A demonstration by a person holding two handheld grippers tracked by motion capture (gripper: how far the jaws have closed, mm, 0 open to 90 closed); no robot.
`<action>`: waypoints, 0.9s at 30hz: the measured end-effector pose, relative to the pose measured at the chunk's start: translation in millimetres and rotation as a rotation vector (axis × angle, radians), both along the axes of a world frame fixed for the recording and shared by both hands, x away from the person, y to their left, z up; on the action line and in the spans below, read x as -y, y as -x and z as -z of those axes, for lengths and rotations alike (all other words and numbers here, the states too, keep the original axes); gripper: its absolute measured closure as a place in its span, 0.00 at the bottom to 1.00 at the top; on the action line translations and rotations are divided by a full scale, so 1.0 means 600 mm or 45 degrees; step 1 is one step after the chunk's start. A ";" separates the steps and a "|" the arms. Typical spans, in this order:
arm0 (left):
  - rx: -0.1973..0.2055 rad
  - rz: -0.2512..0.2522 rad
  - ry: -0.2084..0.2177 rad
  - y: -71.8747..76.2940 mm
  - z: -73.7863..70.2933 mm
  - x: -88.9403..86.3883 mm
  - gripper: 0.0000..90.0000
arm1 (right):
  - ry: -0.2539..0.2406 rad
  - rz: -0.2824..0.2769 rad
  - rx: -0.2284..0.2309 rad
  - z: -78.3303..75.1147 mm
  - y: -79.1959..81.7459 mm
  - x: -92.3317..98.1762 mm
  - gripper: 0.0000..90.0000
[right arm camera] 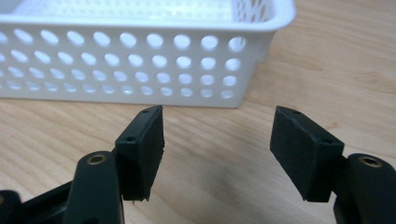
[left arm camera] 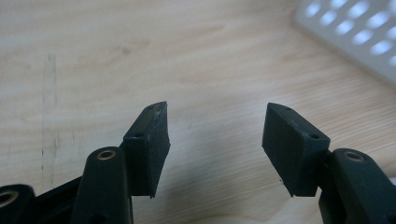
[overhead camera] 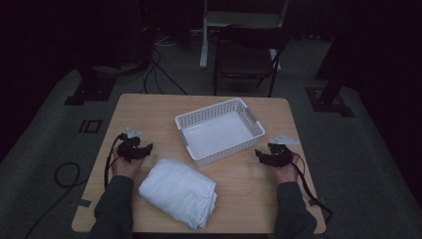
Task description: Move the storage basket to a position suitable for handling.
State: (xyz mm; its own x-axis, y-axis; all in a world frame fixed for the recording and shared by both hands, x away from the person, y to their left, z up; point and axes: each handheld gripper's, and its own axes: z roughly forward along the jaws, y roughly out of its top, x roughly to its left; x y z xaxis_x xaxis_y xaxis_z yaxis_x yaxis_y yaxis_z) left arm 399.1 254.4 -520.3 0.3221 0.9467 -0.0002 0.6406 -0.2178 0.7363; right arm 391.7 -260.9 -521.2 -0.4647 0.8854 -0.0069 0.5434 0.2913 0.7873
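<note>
From the high view, I hold my two grippers low over a wooden table [overhead camera: 149, 107]. The white basket [overhead camera: 219, 130] with holes in its walls stands near the middle of the table, and I use it as my landmark. It looks empty, though the picture is dark and I am not fully sure. My left gripper [overhead camera: 144, 150] is to the left of the basket, well apart from it, and my right gripper [overhead camera: 260, 155] is just beside the basket's near right corner. A folded white cloth [overhead camera: 179, 191] lies in front of the basket, on the near side, between my two forearms and not touching the basket. Behind the table a dark chair [overhead camera: 246, 57] stands on the grey floor.

In the left gripper view, my left gripper [left arm camera: 215, 135] has its jaws spread wide with only bare wood between them. A corner of the basket [left arm camera: 355, 32] shows at the upper right.

In the right gripper view, my right gripper [right arm camera: 217, 137] also has its jaws parted and grasps nothing. The basket's perforated wall [right arm camera: 140, 70] stands just beyond the jaws.
</note>
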 end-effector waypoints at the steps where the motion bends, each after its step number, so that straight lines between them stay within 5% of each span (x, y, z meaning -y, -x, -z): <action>1: 0.010 0.011 0.005 0.002 -0.006 0.003 0.44 | 0.002 0.007 0.003 -0.002 0.000 0.000 0.39; 16: 0.108 0.165 0.041 0.016 -0.064 0.058 0.40 | -0.001 0.052 0.044 -0.041 -0.015 0.004 0.39; 27: 0.120 0.259 0.050 0.025 -0.080 0.099 0.39 | -0.056 0.090 0.073 -0.068 -0.038 0.006 0.44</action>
State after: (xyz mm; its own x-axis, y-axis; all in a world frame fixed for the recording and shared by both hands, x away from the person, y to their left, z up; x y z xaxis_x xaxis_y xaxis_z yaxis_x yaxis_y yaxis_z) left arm 383.8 195.1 -472.0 0.5067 0.8621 0.0032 0.5145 -0.3054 0.8013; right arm 414.7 -264.7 -480.4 -0.4012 0.9159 0.0081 0.5149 0.2182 0.8290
